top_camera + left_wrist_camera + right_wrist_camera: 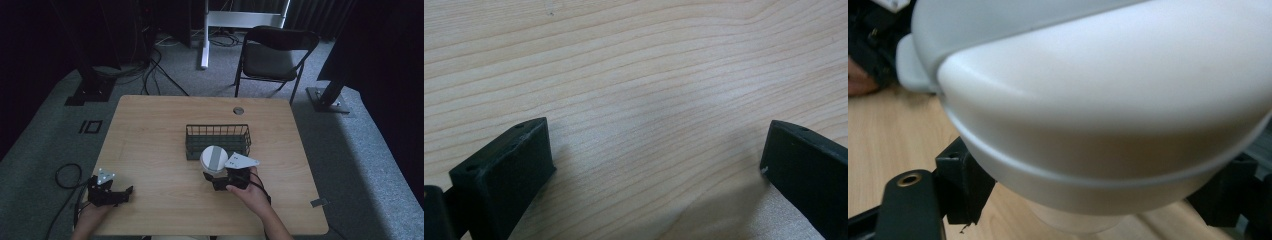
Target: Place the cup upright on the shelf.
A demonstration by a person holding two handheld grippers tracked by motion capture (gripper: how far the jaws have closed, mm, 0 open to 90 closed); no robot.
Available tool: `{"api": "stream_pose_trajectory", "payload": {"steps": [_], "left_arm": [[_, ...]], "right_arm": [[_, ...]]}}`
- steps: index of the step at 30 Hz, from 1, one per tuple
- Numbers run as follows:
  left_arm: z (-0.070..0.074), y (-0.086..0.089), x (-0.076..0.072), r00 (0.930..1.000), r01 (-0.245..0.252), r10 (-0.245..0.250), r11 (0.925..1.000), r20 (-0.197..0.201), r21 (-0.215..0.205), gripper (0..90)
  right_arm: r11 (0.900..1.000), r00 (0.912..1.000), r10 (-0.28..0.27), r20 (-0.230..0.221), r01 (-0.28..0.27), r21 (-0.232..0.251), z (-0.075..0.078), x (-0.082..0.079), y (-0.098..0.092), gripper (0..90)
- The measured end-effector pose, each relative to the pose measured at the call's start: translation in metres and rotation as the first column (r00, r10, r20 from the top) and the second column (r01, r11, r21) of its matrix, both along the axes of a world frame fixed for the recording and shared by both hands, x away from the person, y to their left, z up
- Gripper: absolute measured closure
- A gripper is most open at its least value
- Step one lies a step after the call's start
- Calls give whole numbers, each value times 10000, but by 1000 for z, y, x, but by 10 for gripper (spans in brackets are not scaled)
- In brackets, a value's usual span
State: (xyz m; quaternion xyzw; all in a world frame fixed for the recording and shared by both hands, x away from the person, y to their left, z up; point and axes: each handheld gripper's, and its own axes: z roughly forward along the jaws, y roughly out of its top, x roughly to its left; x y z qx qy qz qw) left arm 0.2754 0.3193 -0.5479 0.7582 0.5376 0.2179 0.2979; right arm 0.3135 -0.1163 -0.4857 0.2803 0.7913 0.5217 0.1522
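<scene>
The right gripper (pixel 216 178) is clamped on a white lidded container (pixel 214 159), its two black jaws pressed against the narrower lower part, as the right gripper view shows from close under the container's (pixel 1108 135) broad rim. In the high view the container sits at the near edge of a dark wire basket (pixel 218 131), right of the table's (pixel 150 135) centre. The left gripper (pixel 120 195) rests at the near left corner, well apart from the container; in the left gripper view its jaws stand wide apart over bare wood (pixel 649 75), with nothing between them.
</scene>
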Motion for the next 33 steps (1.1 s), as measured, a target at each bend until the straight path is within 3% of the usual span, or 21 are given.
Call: {"api": "stream_pose_trajectory", "payload": {"steps": [13,19,24,33], "left_arm": [[0,0,0,10000,-13,13,10000,7,-14,6],[0,0,0,10000,-1,1,10000,6,1,6],[0,0,0,10000,-10,10,10000,9,-9,6],[0,0,0,10000,0,0,10000,2,4,6]], "right_arm": [[9970,9966,-735,383,726,254,35,17,-13,184],[9879,9870,-1524,505,1506,376,50,33,-22,184],[9821,9814,-1865,459,1850,364,55,44,-25,184],[9520,9524,-3046,108,3041,356,58,67,-31,184]]}}
